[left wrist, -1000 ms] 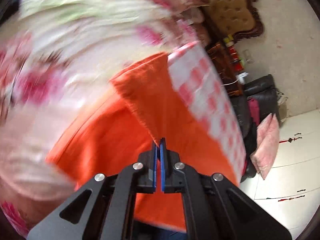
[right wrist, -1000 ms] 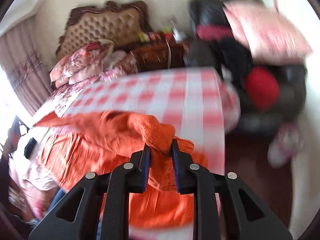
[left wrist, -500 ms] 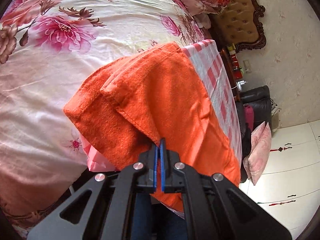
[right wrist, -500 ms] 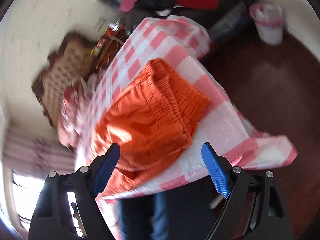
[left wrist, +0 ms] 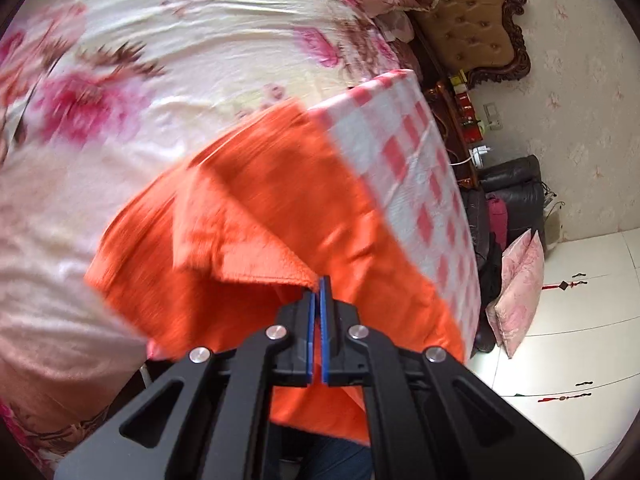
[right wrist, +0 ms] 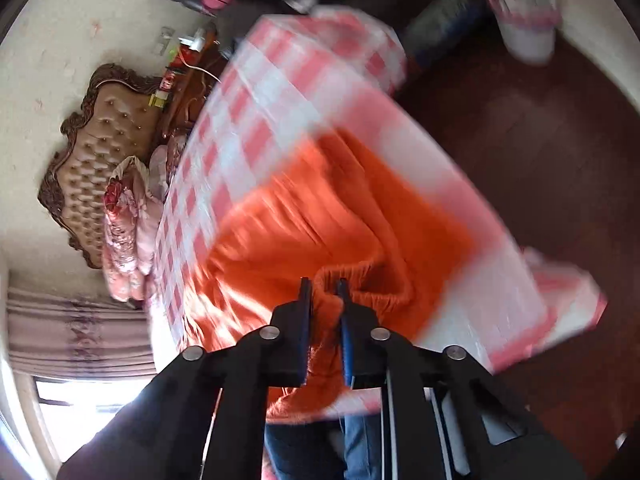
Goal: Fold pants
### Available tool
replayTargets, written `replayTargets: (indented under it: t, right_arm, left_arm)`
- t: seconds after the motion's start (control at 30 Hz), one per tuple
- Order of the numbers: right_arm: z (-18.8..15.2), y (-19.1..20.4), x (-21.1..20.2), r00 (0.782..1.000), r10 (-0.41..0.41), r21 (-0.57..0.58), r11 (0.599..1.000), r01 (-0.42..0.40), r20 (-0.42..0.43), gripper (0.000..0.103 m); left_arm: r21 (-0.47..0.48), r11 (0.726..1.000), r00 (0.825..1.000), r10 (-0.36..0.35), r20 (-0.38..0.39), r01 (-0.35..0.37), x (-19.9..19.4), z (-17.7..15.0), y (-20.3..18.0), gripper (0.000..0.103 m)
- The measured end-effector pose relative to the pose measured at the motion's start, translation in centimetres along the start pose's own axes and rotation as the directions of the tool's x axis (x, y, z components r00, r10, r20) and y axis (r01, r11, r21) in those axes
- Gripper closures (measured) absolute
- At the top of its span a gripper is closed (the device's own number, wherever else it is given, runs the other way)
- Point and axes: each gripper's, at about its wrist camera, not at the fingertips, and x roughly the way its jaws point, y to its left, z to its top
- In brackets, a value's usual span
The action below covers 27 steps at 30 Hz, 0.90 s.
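Observation:
The orange pants lie on a table with a pink-and-white checked cloth. My left gripper is shut on a corner of the pants' hem, held just above the folded layers. In the right wrist view the pants spread across the cloth. My right gripper is shut on the bunched elastic waistband at the near edge. Both views are motion-blurred.
A bed with a floral sheet lies left of the table, with a tufted headboard. A dark sofa with clothes and a pink pillow stand beyond. A white bin sits on the dark floor.
My right gripper, open above the pants half a second ago, has come down and shut on the waistband. My left gripper still holds the hem and has shifted with it.

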Motion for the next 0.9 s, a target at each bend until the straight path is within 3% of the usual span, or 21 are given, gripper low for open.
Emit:
replayTargets:
  t: [0.07, 0.13, 0.2, 0.27, 0.4, 0.47, 0.6, 0.73, 0.83, 0.9]
  right_arm:
    - [3.4, 3.4, -0.4, 0.999, 0.007, -0.054, 0.999, -0.005, 0.032, 0.091]
    - [6.7, 6.3, -1.1, 0.991, 0.109, -0.092, 0.991, -0.102, 0.073, 0.093]
    - [8.5, 8.5, -3.2, 0.974, 0.129, -0.169, 0.981, -0.097, 0.185, 0.093]
    - [8.4, 7.8, -3.9, 0.963, 0.169, -0.18, 0.975, -0.132, 0.209, 0.093]
    - [5.8, 1.9, -2.3, 0.984, 0.071, -0.135, 0.99, -0.049, 0.162, 0.093]
    - [4.2, -1.1, -1.0, 0.989, -0.025, -0.153, 0.987, 0.048, 0.148, 0.093]
    - [1.5, -5.4, 1.6, 0.982, -0.163, -0.152, 0.973, 0.176, 0.093, 0.093]
    - [-0.2, -6.1, 1.5, 0.97, -0.213, -0.189, 0.954, 0.233, 0.12, 0.093]
    - [-1.3, -5.1, 1.6, 0.938, -0.306, -0.252, 0.906, 0.34, 0.166, 0.093]
    - [-2.8, -3.6, 2.0, 0.893, -0.389, -0.303, 0.844, 0.444, 0.225, 0.09]
  left_arm:
    - [0.058, 0.998, 1.0, -0.017, -0.003, 0.018, -0.4, 2.8, -4.5, 0.101]
    - [0.097, 0.995, 0.999, -0.032, 0.02, 0.03, -1.2, 5.8, -8.8, 0.101]
    - [0.107, 0.993, 0.998, -0.044, 0.047, 0.039, -2.6, 7.0, -10.8, 0.101]
    - [0.142, 0.989, 0.996, -0.046, 0.072, 0.035, -4.0, 6.3, -11.2, 0.101]
    - [0.118, 0.992, 0.999, -0.054, 0.006, 0.053, -4.0, 1.8, -5.3, 0.101]
    - [0.126, 0.992, 1.0, -0.017, -0.022, 0.02, -2.9, -0.8, -1.9, 0.101]
    - [0.077, 0.997, 0.997, 0.029, -0.07, -0.024, -0.4, -3.9, 4.8, 0.101]
    - [0.082, 0.996, 0.999, 0.029, -0.037, -0.025, -0.3, -4.7, 6.5, 0.101]
    - [0.107, 0.994, 0.999, 0.029, -0.022, -0.027, -0.5, -4.6, 5.7, 0.101]
    - [0.115, 0.991, 0.998, 0.065, -0.019, -0.063, 0.0, -4.5, 5.7, 0.101]
